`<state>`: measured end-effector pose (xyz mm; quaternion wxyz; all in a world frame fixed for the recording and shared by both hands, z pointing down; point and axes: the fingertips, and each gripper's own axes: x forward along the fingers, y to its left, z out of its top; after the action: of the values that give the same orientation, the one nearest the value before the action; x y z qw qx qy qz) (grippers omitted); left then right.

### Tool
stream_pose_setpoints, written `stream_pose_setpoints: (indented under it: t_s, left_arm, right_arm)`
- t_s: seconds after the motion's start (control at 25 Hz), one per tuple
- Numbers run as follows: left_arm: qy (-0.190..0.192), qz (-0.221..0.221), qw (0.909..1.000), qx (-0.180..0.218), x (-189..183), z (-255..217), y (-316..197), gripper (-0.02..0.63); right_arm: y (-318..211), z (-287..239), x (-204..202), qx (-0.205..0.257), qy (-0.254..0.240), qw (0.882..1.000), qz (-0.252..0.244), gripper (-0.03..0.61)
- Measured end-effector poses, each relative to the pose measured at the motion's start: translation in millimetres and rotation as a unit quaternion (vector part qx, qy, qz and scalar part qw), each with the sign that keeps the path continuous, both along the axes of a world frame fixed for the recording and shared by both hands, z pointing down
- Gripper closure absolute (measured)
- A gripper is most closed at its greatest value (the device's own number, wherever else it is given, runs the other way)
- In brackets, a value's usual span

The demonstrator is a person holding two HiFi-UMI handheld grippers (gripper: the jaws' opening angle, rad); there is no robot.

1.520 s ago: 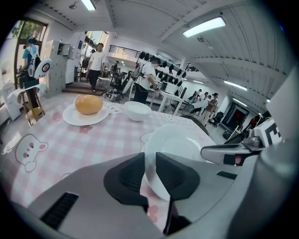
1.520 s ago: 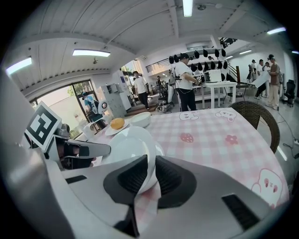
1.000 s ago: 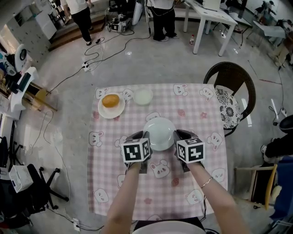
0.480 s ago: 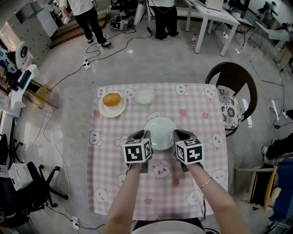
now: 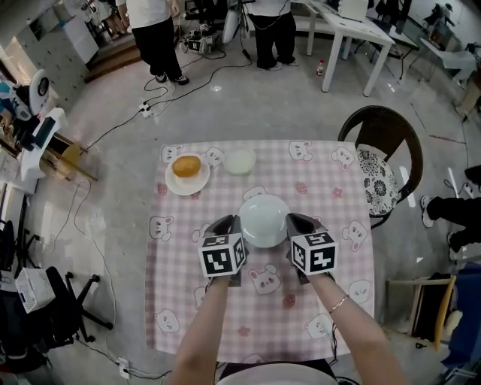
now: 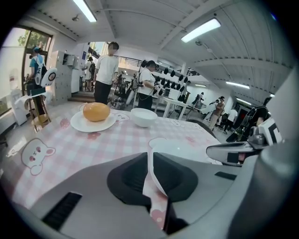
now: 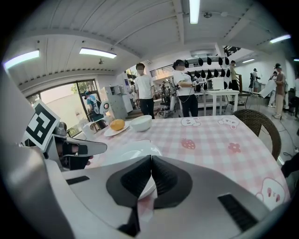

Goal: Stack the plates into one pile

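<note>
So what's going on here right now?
Both grippers are on the empty white plate mid-table. The fingers of the left gripper have just been closing onto its left rim, and the right gripper is shut on its right rim. The other plate, with an orange bun on it, sits far left beside a bowl.

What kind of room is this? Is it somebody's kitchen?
Probably not a kitchen: it looks like a lab or workshop. Cables trail over the bare floor, white work tables stand at the back, and people stand about. Only the pink bunny tablecloth looks homey.
</note>
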<state>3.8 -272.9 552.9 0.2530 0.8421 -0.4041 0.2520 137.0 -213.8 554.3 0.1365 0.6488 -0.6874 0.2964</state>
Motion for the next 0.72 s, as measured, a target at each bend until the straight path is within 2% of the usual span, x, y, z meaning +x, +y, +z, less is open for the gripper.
stream_pose_setpoints:
  t_s: [0.32, 0.72]
  left_arm:
    - [0.029, -0.001, 0.9983, 0.05, -6, -40, 11, 0.592]
    - [0.058, 0.006, 0.9932, 0.101, -15, -89, 44, 0.594]
  right_arm:
    - [11, -42, -1, 0.05, -0.001, 0.999, -0.002, 0.572]
    - [54, -95, 3, 0.108, -0.003, 0.994, 0.013, 0.574]
